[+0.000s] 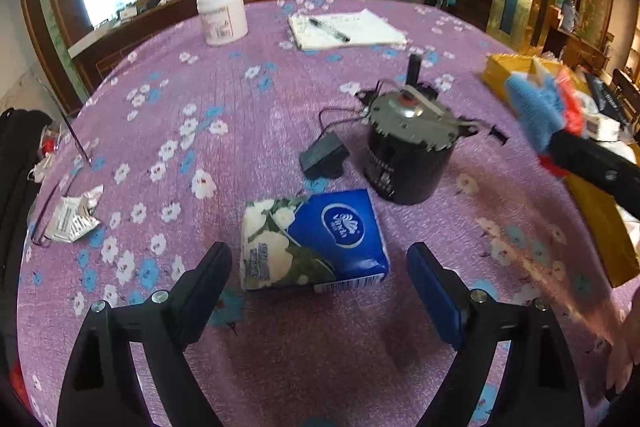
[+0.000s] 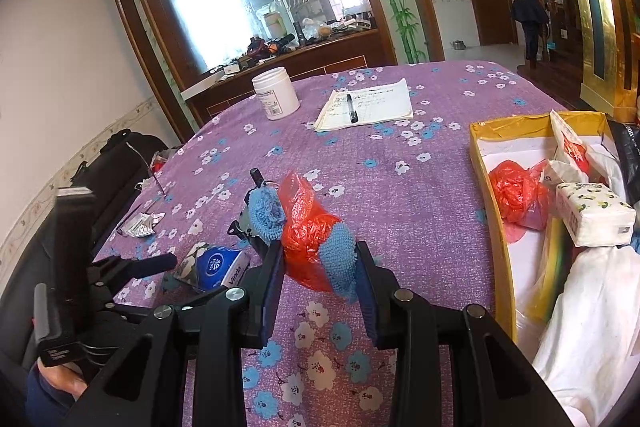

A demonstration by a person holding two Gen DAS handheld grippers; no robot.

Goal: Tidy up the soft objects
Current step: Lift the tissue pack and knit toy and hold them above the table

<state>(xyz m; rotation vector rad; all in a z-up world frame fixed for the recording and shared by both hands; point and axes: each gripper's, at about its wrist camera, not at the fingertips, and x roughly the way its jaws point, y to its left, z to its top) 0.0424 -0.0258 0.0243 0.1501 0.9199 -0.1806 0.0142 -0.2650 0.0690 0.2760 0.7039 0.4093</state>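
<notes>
A blue-and-white tissue pack (image 1: 316, 239) lies on the purple flowered tablecloth just ahead of my left gripper (image 1: 320, 263), which is open with its fingers either side of the pack's near end, above the table. It also shows in the right wrist view (image 2: 216, 267). My right gripper (image 2: 318, 263) is shut on a blue chenille cloth (image 2: 338, 251) bundled with a red plastic bag (image 2: 304, 227), held above the table. In the left wrist view that bundle (image 1: 540, 107) is at the right. A yellow cardboard box (image 2: 492, 187) at the right holds tissue packs (image 2: 596, 211), a red bag and white cloth.
A black motor-like can (image 1: 408, 155) with wires and a small black adapter (image 1: 324, 155) stand behind the tissue pack. A white jar (image 1: 222, 15) and a notepad with a pen (image 1: 344, 29) lie at the far side. Crumpled foil (image 1: 74, 219) lies left, near the table edge.
</notes>
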